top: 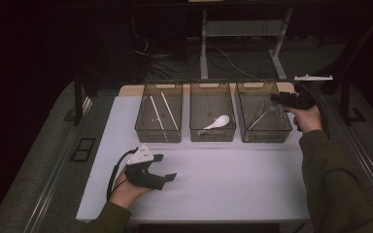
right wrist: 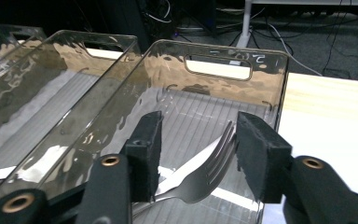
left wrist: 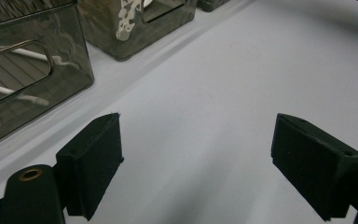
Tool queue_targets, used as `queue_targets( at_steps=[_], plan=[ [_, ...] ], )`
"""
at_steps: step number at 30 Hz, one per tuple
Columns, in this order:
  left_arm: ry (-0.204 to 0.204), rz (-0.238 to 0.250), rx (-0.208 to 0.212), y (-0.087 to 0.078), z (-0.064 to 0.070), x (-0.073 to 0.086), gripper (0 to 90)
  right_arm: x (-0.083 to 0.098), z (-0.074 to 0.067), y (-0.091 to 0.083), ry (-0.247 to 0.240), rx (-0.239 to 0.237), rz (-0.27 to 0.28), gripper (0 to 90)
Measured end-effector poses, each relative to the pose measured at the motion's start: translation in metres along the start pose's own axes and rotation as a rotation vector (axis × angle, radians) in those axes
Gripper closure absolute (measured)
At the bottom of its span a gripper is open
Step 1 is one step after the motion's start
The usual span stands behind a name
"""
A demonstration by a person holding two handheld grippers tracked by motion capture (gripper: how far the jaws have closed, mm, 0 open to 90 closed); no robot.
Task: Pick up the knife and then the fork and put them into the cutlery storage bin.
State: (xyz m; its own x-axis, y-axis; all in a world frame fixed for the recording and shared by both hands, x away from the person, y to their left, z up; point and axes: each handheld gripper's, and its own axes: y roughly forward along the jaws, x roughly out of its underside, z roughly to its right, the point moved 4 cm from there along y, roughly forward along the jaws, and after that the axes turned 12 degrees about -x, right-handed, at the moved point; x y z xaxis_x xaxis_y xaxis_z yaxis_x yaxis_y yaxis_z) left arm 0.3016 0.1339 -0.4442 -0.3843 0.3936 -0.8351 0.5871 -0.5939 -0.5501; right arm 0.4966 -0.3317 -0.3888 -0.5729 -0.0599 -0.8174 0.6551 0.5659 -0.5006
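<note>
A metal fork [top: 260, 119] lies tilted inside the right smoky plastic bin [top: 263, 138]. My right gripper [top: 278, 98] hangs over that bin's far right corner. In the right gripper view its jaws stand apart, and the fork [right wrist: 200, 172] shows between and below the pads, tines close to the right pad [right wrist: 256, 149] with no pad pressing on it. My left gripper [top: 165, 167] rests low over the white table near the front left. It is open, with bare table between its pads [left wrist: 98, 158].
Three bins stand in a row at the table's back. The left bin [top: 158, 133] holds white chopsticks [top: 169, 110], and the middle bin [top: 212, 135] holds a white spoon [top: 218, 122]. The white table mat [top: 233, 179] lies in front of them. Dark floor and cables lie beyond the table.
</note>
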Motion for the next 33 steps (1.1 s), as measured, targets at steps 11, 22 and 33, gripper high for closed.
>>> queue_targets(
  at_steps=[11,22,33],
  plan=[
    [-0.001,0.003,-0.012,0.001,-0.002,0.001,10.4,-0.002,-0.001,-0.008,-0.003,-0.028,0.034,39.0],
    [0.004,-0.005,-0.025,-0.003,-0.002,0.003,0.0,0.016,-0.037,-0.026,-0.08,-0.147,0.059,25.1],
    [-0.005,0.001,-0.007,-0.008,-0.001,0.004,0.0,0.05,-0.078,-0.045,-0.161,-0.231,0.076,18.0]
  ],
)
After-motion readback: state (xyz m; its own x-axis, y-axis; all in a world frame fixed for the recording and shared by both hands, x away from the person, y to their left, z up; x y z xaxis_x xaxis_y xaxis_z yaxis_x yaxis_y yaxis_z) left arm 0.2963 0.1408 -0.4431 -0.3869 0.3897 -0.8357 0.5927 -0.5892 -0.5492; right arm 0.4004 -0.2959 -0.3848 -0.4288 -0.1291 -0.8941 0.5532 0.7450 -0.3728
